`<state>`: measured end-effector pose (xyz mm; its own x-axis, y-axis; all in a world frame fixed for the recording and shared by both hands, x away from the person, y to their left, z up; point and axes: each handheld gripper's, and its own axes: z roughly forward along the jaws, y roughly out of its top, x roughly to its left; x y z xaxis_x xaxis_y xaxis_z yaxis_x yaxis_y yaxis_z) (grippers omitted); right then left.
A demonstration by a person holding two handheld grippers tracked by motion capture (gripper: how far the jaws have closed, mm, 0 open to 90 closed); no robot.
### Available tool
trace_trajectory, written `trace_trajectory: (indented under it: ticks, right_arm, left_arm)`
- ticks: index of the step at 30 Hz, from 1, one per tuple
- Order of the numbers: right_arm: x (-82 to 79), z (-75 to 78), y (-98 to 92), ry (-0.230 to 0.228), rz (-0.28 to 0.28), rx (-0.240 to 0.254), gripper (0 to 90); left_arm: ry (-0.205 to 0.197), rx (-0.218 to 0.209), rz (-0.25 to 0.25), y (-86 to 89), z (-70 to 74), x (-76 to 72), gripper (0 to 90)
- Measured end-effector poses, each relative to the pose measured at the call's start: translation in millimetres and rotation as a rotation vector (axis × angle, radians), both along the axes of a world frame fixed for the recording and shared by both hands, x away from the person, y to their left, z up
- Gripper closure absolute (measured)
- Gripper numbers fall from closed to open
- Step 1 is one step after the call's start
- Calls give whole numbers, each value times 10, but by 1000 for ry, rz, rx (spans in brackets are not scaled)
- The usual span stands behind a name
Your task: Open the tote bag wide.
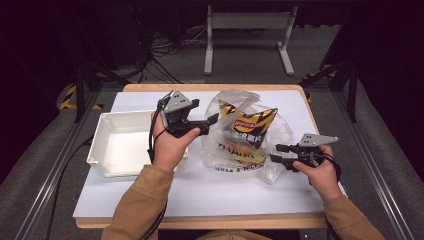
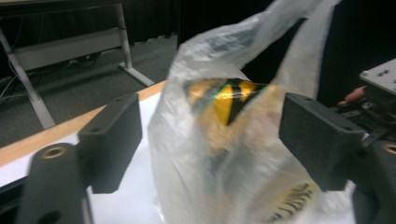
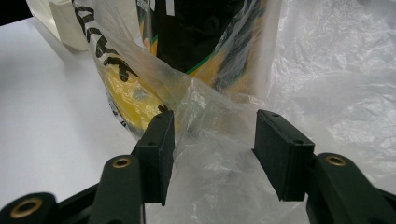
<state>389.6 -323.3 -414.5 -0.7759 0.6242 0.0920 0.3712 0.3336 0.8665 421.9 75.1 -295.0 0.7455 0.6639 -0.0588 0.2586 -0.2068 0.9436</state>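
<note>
1. Clear plastic bag (image 1: 245, 135) stands near the middle of the table (image 1: 200, 192), slightly toward its right edge and clear of the near edge. A yellow-and-black snack packet (image 1: 252, 122) is inside it.
2. My left gripper (image 1: 212, 120) is at the bag's left side. In the left gripper view its jaws stand spread with the bag's upper part (image 2: 224, 121) between them. That picture is blurred, so I cannot tell whether either pad touches the film.
3. My right gripper (image 1: 277, 152) is at the bag's lower right corner. Jaws spread, with crumpled film (image 3: 210, 135) bunched between them. The film lies against the left pad (image 3: 161, 149); there is no firm pinch that I can see.
4. White tray (image 1: 115, 145) sits at the table's left edge, just beside my left hand (image 1: 170, 145).
</note>
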Motion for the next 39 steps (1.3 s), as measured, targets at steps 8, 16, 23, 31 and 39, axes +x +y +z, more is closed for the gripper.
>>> trace_trajectory:
  ticks: [8,16,23,31,39]
  right_arm:
    - [-25,59,-33,-22,-6,18,483]
    - [-65,120,-49,-42,-1,33,484]
    - [-75,139,-49,-51,2,39,486]
    - [-85,146,-49,-56,6,46,487]
    - [-97,151,-60,-62,5,51,487]
  left_arm:
    - [53,-76,-52,-16,-109,244,369]
    - [110,-65,-59,-31,-169,350,676]
    - [105,-11,-34,-11,-139,313,900]
    - [96,-28,59,107,-118,293,900]
    - [125,-40,102,236,-200,259,900]
